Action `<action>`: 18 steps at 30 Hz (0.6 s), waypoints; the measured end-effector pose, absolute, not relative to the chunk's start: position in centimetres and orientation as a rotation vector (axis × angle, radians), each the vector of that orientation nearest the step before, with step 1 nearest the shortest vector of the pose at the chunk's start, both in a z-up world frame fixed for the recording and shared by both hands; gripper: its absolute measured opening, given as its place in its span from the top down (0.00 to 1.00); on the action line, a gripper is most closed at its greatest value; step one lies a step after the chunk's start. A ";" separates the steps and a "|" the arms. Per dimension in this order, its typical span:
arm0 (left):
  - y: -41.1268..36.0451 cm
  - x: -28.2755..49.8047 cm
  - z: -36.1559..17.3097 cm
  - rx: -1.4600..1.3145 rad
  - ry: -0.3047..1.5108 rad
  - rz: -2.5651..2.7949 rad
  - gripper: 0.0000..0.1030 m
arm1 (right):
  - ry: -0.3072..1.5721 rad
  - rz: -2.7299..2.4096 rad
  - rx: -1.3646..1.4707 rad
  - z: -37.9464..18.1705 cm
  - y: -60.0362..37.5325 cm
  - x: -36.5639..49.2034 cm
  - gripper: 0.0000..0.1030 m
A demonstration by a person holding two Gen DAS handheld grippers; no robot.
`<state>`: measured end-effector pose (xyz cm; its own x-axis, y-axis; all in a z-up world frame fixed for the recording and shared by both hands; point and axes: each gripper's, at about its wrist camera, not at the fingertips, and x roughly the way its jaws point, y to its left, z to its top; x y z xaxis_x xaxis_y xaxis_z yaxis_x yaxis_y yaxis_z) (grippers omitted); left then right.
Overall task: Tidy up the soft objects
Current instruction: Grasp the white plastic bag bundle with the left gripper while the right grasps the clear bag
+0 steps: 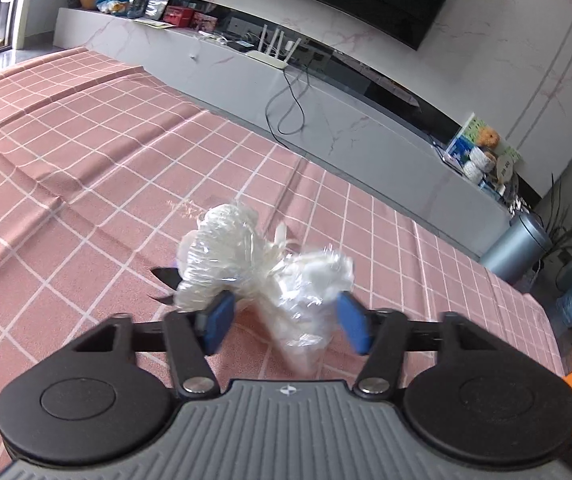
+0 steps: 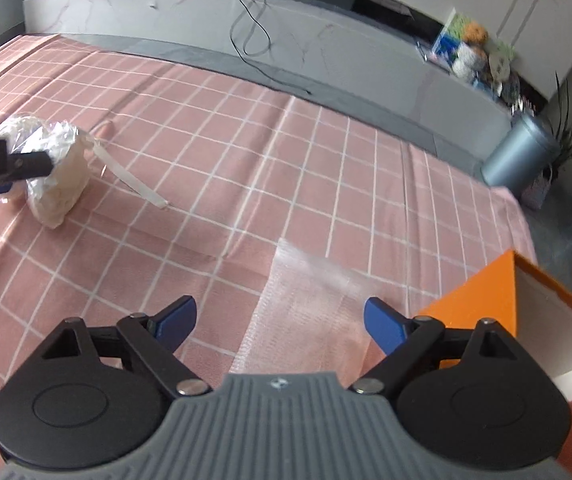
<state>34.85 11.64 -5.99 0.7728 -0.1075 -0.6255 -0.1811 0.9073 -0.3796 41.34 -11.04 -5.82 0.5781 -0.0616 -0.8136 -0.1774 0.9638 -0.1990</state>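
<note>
a pink cloth with a white grid (image 1: 86,152) covers the broad surface, creased in long folds, and behind it runs a low grey-white marbled tv bench (image 1: 190,60) cluttered with boxes, a white router (image 1: 272,56) and a dangling black cable, under a dark screen on the wall. a grey-blue bin (image 1: 522,244) stands on the floor at the far right.

the left gripper (image 1: 286,320) reaches over a crumpled bundle of clear plastic wrap with white stuff inside (image 1: 262,268), which lies on the cloth. its blue pads (image 1: 218,320) sit at either side of the bundle's near end; the picture is blurred there, so the pads seem to touch the plastic, but a firm clamp cannot be told. in the right wrist view the same bundle lies far left on the cloth with a white strip (image 2: 130,176) trailing from it.

the right gripper (image 2: 278,320) hangs with jaws wide apart and nothing held, above a flat sheet of bubble wrap (image 2: 310,312) lying on the cloth. an orange box (image 2: 486,300) with a pale inside stands just beside that sheet, at its right.
</note>
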 end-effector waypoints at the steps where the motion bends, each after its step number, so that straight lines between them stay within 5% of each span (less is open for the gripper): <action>1: 11.6 34.8 -6.1 -0.436 0.699 0.028 0.57 | 0.969 0.058 -0.252 -6.0 -11.3 41.6 0.17; 2: 11.7 34.8 -6.3 -0.436 0.704 0.009 0.71 | 0.985 0.049 -0.232 -6.2 -11.5 41.8 0.19; 7: 11.8 34.3 -6.7 -0.425 0.716 -0.069 0.82 | 1.071 0.048 -0.131 -7.5 -12.3 42.4 0.53; 13: 11.9 33.0 -6.5 -0.415 0.744 -0.141 0.83 | 1.096 0.082 -0.121 -8.2 -11.8 41.6 0.97; 18: 11.6 30.8 -6.0 -0.388 0.782 -0.227 0.83 | 1.074 0.139 -0.104 -7.4 -11.0 39.6 1.00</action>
